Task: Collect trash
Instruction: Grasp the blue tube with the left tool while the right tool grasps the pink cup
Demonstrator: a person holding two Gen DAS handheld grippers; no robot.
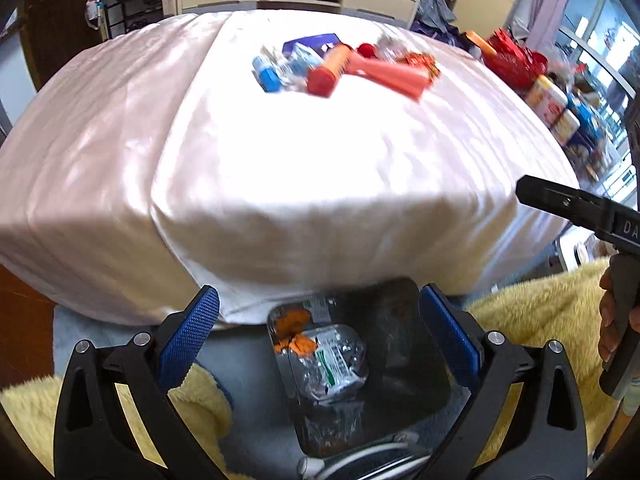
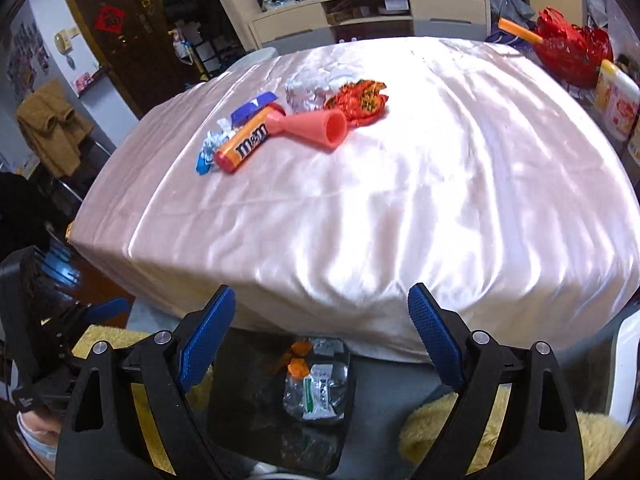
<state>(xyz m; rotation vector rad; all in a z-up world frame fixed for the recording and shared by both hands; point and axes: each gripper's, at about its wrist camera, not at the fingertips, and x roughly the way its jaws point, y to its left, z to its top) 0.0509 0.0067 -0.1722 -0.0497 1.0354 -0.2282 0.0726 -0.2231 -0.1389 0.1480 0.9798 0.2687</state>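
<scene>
Trash (image 2: 280, 128) lies heaped on the far tablecloth (image 2: 360, 220); the left gripper (image 1: 320, 340) and right gripper (image 2: 322, 336), jaws apart and empty above the bin (image 2: 256, 412), should reach one piece each.

A glossy pale pink cloth (image 2: 400, 200) drapes the table and hangs over its near edge, while a fluffy yellow blanket (image 1: 536, 312) lies on the floor below at both sides. Behind the table stands a long cream cabinet (image 2: 372, 12) with open shelves and clothes piled on top, and to its left a dark wooden door (image 2: 120, 40) bears a red diamond-shaped paper decoration (image 2: 107, 20), with a tan coat (image 2: 50, 124) draped over a chair nearby. At the right of the table sit a shiny red bag (image 2: 572, 52) and a white canister (image 2: 616, 100) with a yellow lid.
</scene>
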